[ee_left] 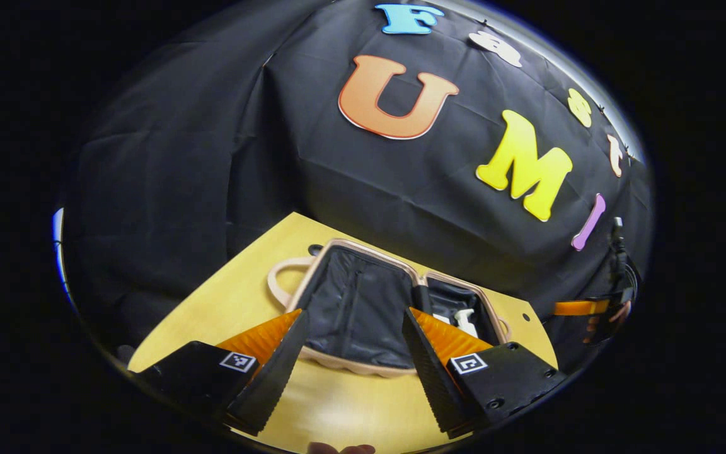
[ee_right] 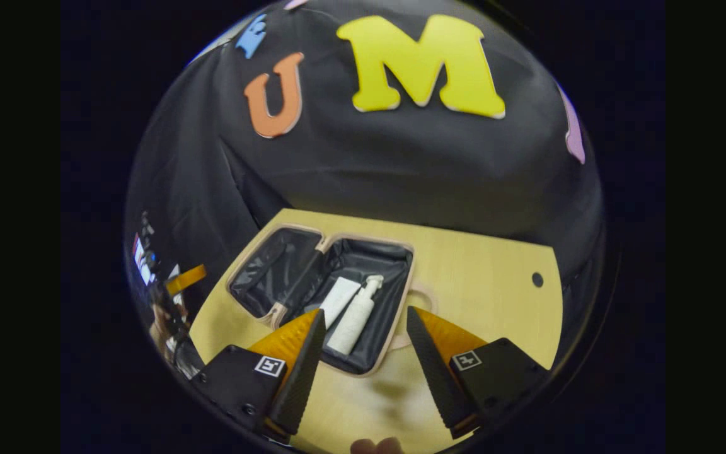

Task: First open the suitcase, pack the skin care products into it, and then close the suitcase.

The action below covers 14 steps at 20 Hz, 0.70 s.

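Suitcase (ee_right: 322, 287) lies open near the table's (ee_right: 483, 284) far-left corner; I count a white tube (ee_right: 339, 300) and pump bottle (ee_right: 357, 318) in its right half. My left gripper (ee_left: 353, 350) and right gripper (ee_right: 363, 347) gape, empty.

Black cloth wall (ee_right: 401, 164) behind and around, creased and draped in folds, hanging down past the far edge of the table. Pale yellow wooden table (ee_right: 483, 277) in front of cloth, smooth top, rounded corner, small dark round hole (ee_right: 537, 279) near right edge in right gripper view, similar hole (ee_left: 525, 317) near far corner in left gripper view. Soft glare on near part of tabletop (ee_left: 338, 410), light from above; thin bright strip (ee_left: 596, 94) along upper edge of cloth in left gripper view.
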{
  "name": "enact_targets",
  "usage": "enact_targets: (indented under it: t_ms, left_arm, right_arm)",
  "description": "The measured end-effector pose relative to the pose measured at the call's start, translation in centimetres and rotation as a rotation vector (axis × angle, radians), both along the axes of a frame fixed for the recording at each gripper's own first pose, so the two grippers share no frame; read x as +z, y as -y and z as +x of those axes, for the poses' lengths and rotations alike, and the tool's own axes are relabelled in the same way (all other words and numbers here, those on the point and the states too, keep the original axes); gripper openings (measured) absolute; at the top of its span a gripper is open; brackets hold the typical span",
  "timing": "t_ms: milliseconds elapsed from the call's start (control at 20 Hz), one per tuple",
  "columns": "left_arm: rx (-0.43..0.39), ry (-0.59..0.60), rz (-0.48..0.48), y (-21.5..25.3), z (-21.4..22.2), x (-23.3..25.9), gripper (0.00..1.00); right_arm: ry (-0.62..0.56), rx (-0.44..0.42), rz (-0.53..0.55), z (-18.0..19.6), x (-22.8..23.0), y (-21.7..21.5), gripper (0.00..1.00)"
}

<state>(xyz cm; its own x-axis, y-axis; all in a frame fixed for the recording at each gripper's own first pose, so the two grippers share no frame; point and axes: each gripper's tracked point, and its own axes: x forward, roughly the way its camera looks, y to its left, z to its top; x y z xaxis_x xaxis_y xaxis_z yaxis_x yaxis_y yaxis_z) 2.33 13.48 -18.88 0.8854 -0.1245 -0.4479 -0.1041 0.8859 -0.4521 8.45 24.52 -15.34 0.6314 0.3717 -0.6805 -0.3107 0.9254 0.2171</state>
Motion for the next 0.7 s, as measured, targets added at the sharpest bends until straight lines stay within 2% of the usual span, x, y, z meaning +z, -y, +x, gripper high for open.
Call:
enact_targets:
  t_ms: [100, 250, 300, 400, 500, 700]
  left_arm:
    - [0.017, -0.004, -0.062, -2.0, 2.5, -1.9, 0.96]
    - [0.039, -0.064, -0.125, -4.3, 5.2, -6.2, 0.96]
    - [0.068, -0.077, -0.179, -5.1, 6.2, -7.5, 0.95]
    - [0.137, -0.082, -0.349, -6.1, 8.0, -8.7, 0.93]
    - [0.182, -0.111, -0.451, -7.3, 8.7, -10.7, 0.91]
    - [0.178, -0.169, -0.525, -5.8, 10.0, -13.3, 0.87]
  right_arm:
    - [0.03, 0.02, 0.03, -1.9, 2.0, 0.8, 0.77]
    - [0.053, 0.003, 0.016, -3.3, 3.5, 3.7, 0.77]
    - [0.04, 0.01, 0.016, -3.9, 3.8, 4.3, 0.77]
    - [0.021, -0.014, 0.023, -4.4, 4.3, 5.5, 0.77]
    - [0.005, -0.039, 0.046, -4.5, 4.3, 5.8, 0.77]
    - [-0.06, -0.083, 0.086, -4.9, 2.9, 5.5, 0.77]
